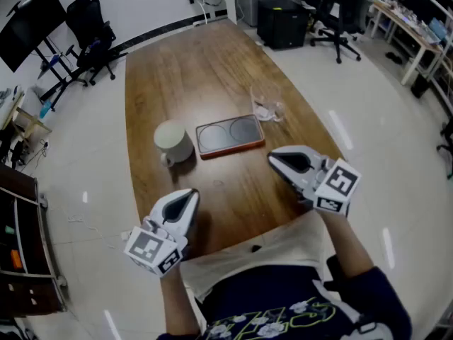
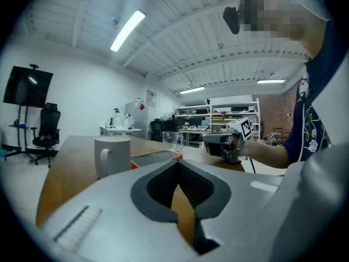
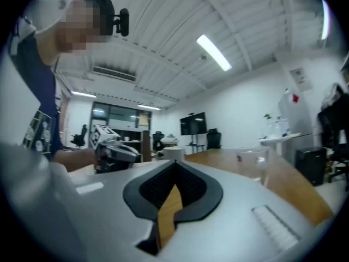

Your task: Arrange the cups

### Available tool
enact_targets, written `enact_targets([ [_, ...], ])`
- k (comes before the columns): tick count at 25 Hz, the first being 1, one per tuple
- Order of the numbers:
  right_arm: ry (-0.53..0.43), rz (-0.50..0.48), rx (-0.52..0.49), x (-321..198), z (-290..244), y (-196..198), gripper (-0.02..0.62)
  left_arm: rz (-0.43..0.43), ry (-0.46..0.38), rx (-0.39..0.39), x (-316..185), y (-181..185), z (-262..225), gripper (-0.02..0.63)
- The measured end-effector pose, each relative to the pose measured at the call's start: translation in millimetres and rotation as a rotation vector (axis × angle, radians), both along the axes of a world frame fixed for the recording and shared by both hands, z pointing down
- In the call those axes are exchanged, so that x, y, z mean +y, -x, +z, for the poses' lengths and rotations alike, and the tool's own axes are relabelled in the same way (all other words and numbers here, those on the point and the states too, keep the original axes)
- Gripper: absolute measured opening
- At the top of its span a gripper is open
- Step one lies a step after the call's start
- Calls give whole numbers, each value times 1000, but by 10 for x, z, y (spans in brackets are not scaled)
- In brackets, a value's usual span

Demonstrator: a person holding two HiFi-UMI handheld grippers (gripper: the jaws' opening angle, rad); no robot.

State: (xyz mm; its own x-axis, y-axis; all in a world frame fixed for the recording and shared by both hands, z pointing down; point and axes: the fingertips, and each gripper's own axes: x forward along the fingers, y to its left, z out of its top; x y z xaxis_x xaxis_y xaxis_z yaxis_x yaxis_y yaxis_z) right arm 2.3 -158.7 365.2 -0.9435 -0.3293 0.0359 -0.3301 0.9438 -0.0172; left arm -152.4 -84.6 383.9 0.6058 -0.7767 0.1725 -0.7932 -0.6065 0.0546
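Observation:
A white mug [image 1: 173, 141] stands on the wooden table [image 1: 205, 69], just left of a dark two-slot tray with an orange rim [image 1: 230, 135]. A clear glass cup [image 1: 265, 105] stands behind the tray's right end. My left gripper [image 1: 191, 193] hovers at the near table edge, shut and empty, short of the mug [image 2: 113, 156]. My right gripper [image 1: 273, 160] is shut and empty too, near the tray's right front corner. The left gripper view also shows the glass cup [image 2: 170, 140] and the right gripper [image 2: 223, 143]. The right gripper view shows the glass cup [image 3: 253, 160] and the mug [image 3: 173, 153].
A black cabinet [image 1: 282, 23] and an office chair [image 1: 338, 13] stand beyond the table's far right corner. A monitor on a stand [image 1: 32, 20] and another chair [image 1: 92, 30] are at the far left. Shelving [image 1: 21, 253] lines the left wall.

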Motion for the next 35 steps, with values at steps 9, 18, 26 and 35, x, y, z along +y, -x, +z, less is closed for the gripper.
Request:
enact_targets([
  [9, 76, -32, 109, 47, 203, 270, 0, 37, 4, 4, 22, -76, 7, 2],
  [18, 76, -26, 114, 38, 218, 258, 1, 26, 1, 6, 17, -70, 4, 2],
  [26, 75, -27, 111, 40, 211, 272, 1, -342, -1, -35, -444, 672, 41, 409],
  [35, 81, -26, 112, 60, 205, 263, 1, -304, 28, -44, -1382, 807, 88, 505],
])
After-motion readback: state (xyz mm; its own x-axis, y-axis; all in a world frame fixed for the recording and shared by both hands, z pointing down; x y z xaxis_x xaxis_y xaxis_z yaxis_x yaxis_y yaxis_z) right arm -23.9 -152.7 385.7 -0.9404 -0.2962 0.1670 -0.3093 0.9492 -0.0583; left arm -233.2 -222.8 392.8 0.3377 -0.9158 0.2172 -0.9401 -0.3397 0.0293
